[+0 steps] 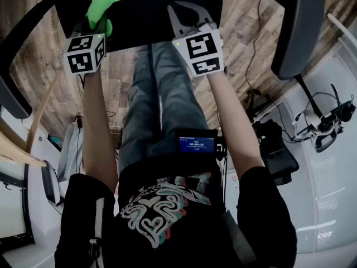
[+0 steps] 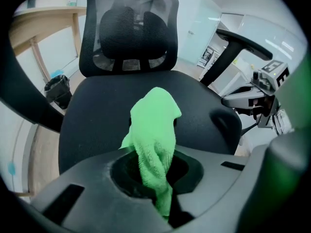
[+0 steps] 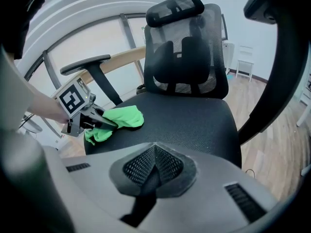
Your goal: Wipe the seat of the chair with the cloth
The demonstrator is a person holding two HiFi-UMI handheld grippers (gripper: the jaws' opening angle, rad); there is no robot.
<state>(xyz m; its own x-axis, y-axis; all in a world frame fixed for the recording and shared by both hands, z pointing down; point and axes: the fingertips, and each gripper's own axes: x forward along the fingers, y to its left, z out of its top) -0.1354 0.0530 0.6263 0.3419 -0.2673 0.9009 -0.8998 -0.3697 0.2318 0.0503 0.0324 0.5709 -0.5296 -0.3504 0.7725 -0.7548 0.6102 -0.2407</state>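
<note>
Office: mesh swivel chair (image 3: 187, 57), wood desk (image 2: 43, 14), plank flr (image 1: 245, 27).

Reaches both forearms (image 1: 231, 121) forward, side by side. Clamps cloth (image 2: 153, 123) in left claw (image 2: 158, 176). Holds right claw (image 3: 153, 154) closed, empty, beside left.

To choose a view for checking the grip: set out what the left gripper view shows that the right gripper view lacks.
Left only: the left gripper, close up, jaws shut on the green cloth; the right gripper off to the side. Right only: the right gripper's own jaws shut on nothing; the cloth at the edge of the seat. Both: cloth, seat, mesh backrest.
</note>
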